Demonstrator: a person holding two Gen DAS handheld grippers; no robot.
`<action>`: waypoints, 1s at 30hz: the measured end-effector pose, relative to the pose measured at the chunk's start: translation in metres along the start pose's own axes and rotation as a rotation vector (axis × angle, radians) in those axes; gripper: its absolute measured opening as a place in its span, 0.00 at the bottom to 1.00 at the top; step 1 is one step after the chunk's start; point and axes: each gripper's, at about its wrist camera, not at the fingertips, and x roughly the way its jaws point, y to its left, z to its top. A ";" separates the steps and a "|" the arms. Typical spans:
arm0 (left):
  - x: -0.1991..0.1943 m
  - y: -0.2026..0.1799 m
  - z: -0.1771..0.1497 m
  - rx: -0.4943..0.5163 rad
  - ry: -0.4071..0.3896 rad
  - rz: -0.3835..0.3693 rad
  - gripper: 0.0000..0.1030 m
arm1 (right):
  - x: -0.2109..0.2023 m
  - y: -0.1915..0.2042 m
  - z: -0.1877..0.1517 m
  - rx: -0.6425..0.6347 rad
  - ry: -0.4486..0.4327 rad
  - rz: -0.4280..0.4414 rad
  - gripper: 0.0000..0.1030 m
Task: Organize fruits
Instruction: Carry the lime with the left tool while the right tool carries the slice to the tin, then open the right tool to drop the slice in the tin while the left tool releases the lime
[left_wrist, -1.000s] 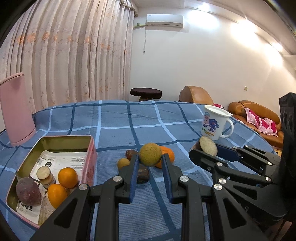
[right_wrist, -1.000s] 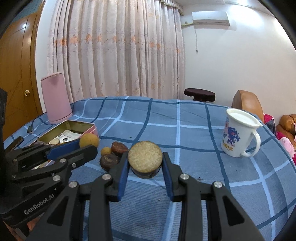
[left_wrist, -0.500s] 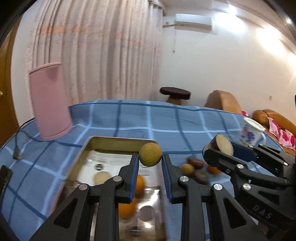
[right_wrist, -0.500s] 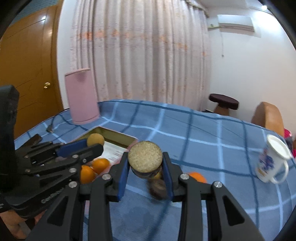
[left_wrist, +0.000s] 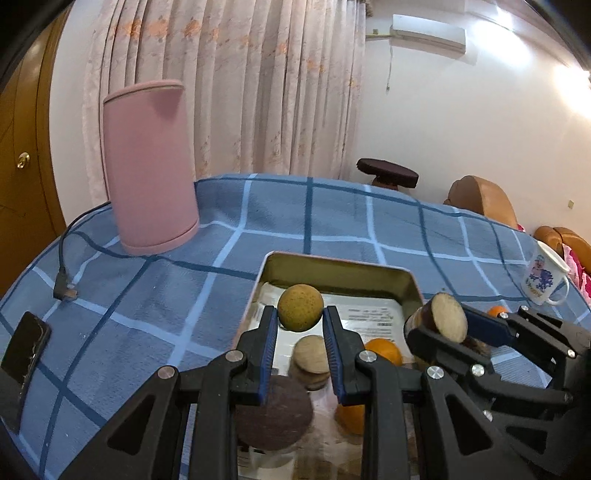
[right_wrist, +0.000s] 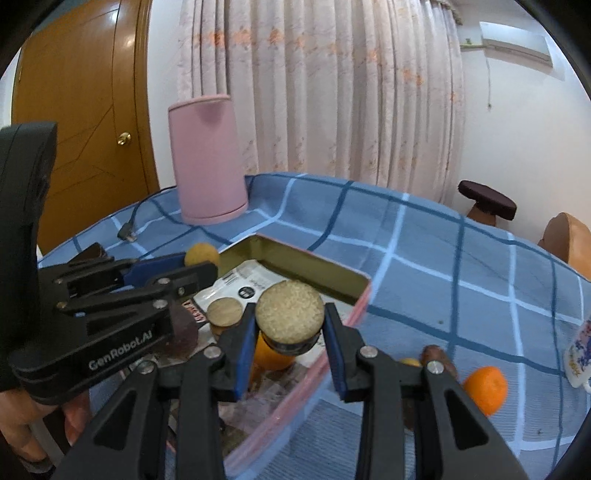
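Through the left wrist camera, my left tool (left_wrist: 300, 321) is closed most of the way on a round, speckled yellow-green fruit (left_wrist: 300, 307), gripping it at its widest part, one pad on each side. It hangs over the far half of the rectangular gold-lined metal tin (left_wrist: 334, 264) with the pink outer wall, which sits on the blue checked desk (left_wrist: 147, 302). I judge the fruit firm and light with a slightly rough skin, so a hold across the middle should keep it from rolling out. In the tin lie a tan flat-topped piece (left_wrist: 311, 355) at 6 o'clock from the fruit, an orange (left_wrist: 384, 350) at 4 o'clock, and a dark maroon round fruit (left_wrist: 275, 411) nearer me. At 10 o'clock stands a tall pink cylinder (left_wrist: 149, 166).

Through the right wrist camera, my right tool (right_wrist: 290, 325) is narrowed on a dark stubby fruit piece with a pale, grainy cut face (right_wrist: 290, 316), held by its sides over the near right part of the tin (right_wrist: 314, 264). It looks stiff but short, so I think the pads have little flank to bear on and a tilt could let it slip. Out on the desk at 4 o'clock lie a loose orange (right_wrist: 484, 389) and a brown oblong fruit (right_wrist: 437, 355), not yet gathered.
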 end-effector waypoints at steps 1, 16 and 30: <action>0.002 0.002 0.000 -0.002 0.007 0.001 0.26 | 0.003 0.002 0.000 -0.003 0.008 0.006 0.36; 0.006 0.013 -0.008 -0.006 0.063 -0.016 0.30 | 0.017 0.025 -0.011 -0.036 0.059 0.084 0.72; -0.027 -0.023 -0.005 -0.006 -0.020 -0.074 0.67 | -0.064 -0.039 -0.046 0.034 -0.056 -0.081 0.78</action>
